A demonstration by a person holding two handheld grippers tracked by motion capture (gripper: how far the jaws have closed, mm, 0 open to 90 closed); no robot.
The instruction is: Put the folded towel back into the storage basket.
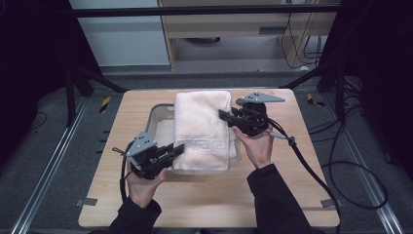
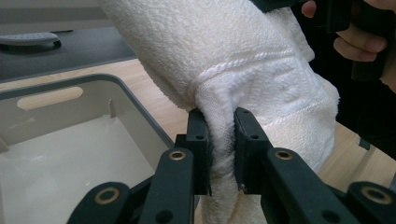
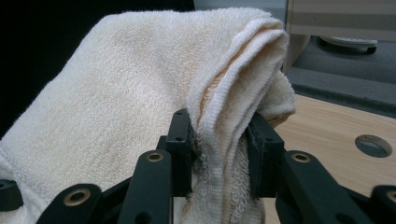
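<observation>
You have one folded cream terry towel with a woven key-pattern band (image 1: 202, 129) held at the centre of the high view, spread over one pale grey plastic bin (image 1: 158, 113) on the light wooden table (image 1: 209, 200). Your left gripper (image 1: 178, 150), at lower left of the towel, has its jaws pinched tight on a bunched edge near the band. Your right gripper (image 1: 225, 116), at the towel's upper right, is clamped on several stacked layers at the fold. Gripping opposite corners, I judge, keeps the fold from sagging open over the bin. Two grippers, one towel, one bin.
</observation>
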